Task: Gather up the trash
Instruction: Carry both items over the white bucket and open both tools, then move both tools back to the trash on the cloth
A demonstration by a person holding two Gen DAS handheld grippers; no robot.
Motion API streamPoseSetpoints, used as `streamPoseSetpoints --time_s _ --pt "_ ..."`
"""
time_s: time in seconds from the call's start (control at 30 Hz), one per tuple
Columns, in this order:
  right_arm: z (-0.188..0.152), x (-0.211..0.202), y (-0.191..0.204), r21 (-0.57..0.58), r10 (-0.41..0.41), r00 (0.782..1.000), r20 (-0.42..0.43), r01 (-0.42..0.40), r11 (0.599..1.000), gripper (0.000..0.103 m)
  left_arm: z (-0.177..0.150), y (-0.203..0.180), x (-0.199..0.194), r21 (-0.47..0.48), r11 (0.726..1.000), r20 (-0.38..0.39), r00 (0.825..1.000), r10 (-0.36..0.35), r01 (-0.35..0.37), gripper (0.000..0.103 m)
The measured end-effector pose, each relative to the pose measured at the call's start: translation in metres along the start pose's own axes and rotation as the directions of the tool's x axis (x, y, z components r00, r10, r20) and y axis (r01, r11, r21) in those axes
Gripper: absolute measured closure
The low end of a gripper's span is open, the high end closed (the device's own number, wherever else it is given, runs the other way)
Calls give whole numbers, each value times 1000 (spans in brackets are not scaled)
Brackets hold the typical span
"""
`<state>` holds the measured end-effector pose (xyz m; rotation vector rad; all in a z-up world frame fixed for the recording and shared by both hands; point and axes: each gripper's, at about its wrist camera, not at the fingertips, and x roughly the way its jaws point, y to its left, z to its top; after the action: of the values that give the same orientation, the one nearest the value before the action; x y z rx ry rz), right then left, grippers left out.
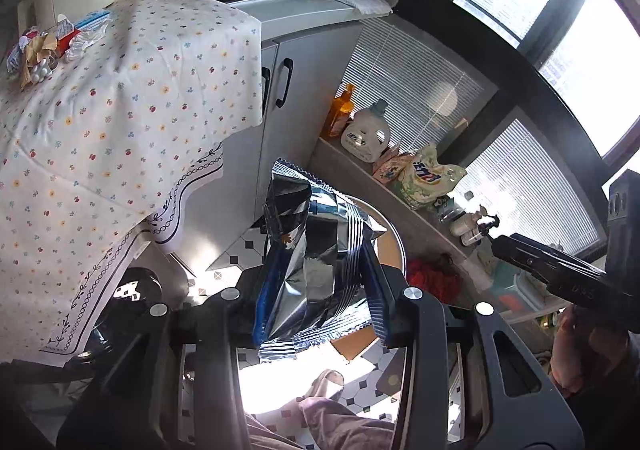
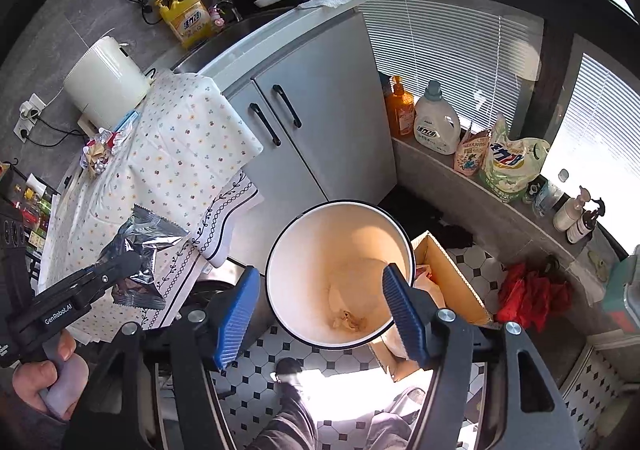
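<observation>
My left gripper point(image 1: 320, 290) is shut on a crumpled silver foil snack wrapper point(image 1: 316, 258) and holds it in the air past the table's edge; the wrapper also shows in the right wrist view point(image 2: 140, 254). A round white trash bin point(image 2: 340, 274) stands open on the tiled floor, with a few scraps at its bottom. My right gripper point(image 2: 320, 302) is open and empty, hovering right above the bin's mouth. More trash point(image 1: 44, 49), wrappers and a small box, lies at the far side of the floral tablecloth point(image 1: 120, 121).
A grey cabinet point(image 2: 312, 117) with black handles stands behind the bin. A cardboard box point(image 2: 444, 286) sits right of the bin. A window ledge holds detergent bottles point(image 2: 436, 121) and bags. A white kettle point(image 2: 106, 83) stands on the table. A red cloth point(image 2: 532, 294) lies on the floor.
</observation>
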<state>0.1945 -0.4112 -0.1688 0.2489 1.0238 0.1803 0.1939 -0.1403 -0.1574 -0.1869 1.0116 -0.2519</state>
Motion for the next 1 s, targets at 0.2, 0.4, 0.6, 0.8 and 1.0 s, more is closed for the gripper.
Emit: streamPoseSetpoints --time_s 0.2,0.4,0.6,0.8,1.0 --pt "1 -31 -33 73 -64 996 59 60 996 26 18 -33 28 62 997 -36 998 -48 50 61" --pt "-2 -54 -57 116 -98 991 96 87 989 24 30 -62 38 108 991 -39 996 -80 83 36" --pt "-1 -61 -62 111 -71 991 110 59 992 23 38 -66 15 116 993 1 999 -39 38 31" --pt "13 -66 -45 51 -2 988 153 -6 999 11 40 -47 -30 52 997 83 995 50 -54 24" --pt "32 -67 -9 -58 93 983 161 -85 995 8 32 -16 -83 -83 986 168 973 156 -144 14"
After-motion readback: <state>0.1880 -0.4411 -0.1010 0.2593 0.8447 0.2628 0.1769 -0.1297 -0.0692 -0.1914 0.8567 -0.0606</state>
